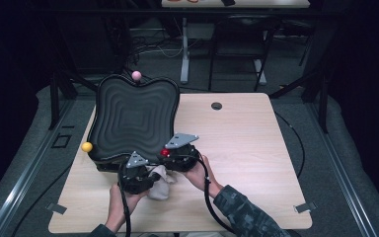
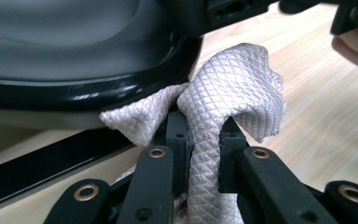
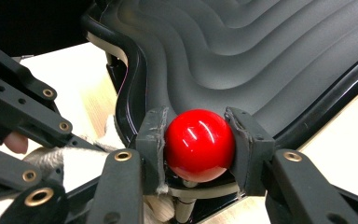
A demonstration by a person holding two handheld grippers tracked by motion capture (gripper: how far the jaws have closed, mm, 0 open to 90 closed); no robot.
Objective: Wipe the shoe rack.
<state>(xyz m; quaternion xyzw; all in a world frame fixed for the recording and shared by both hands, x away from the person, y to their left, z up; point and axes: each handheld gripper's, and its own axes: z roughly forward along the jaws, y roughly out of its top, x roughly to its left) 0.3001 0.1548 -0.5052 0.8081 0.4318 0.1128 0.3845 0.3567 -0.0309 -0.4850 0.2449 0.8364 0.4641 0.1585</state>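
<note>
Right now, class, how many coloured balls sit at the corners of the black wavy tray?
3: a pink ball at the far corner, a yellow ball at the near left, a red ball gripped by the right gripper. Others may be hidden.

Both forearms came in from the bottom edge of the high view, close together. The left hand (image 1: 121, 202) held the left gripper (image 1: 139, 174), whose 2 jaws were clamped tight on a bunched white cloth (image 2: 223, 93), the pads pressing its folds from either side. The right hand (image 1: 200, 173), in a camouflage-patterned sleeve (image 1: 244, 212), held the right gripper (image 1: 170, 154) just beside the left one, its jaws closed against opposite sides of a glossy red ball (image 3: 199, 144).
</note>
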